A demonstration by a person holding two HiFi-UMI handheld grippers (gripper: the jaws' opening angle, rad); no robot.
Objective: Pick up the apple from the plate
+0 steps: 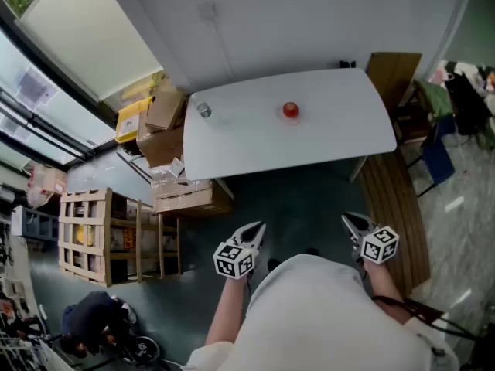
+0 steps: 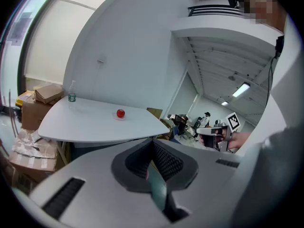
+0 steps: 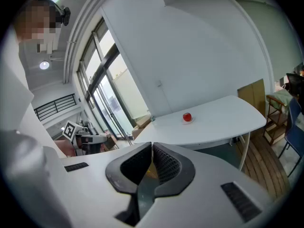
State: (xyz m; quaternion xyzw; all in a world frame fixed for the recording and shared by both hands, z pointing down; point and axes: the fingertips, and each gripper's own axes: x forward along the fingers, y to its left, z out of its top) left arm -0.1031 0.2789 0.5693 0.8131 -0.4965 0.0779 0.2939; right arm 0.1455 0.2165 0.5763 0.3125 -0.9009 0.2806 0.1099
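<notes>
apple point(image 1: 290, 110) on small plate point(image 3: 187, 122), mid white table point(image 1: 340, 130), well apart from both tools. left gripper point(image 1: 252, 232) and right gripper point(image 1: 353, 222) clenched, empty. approach: close in, spread jaws early, straddle the apple's sides.

The plate point(image 3: 187, 121) beneath the apple point(image 3: 187, 117) is barely discernible.

The table point(image 1: 332, 137) looks smooth and matt, the apple point(image 1: 290, 110) glossy, the boxes point(image 1: 165, 141) cardboard.
</notes>
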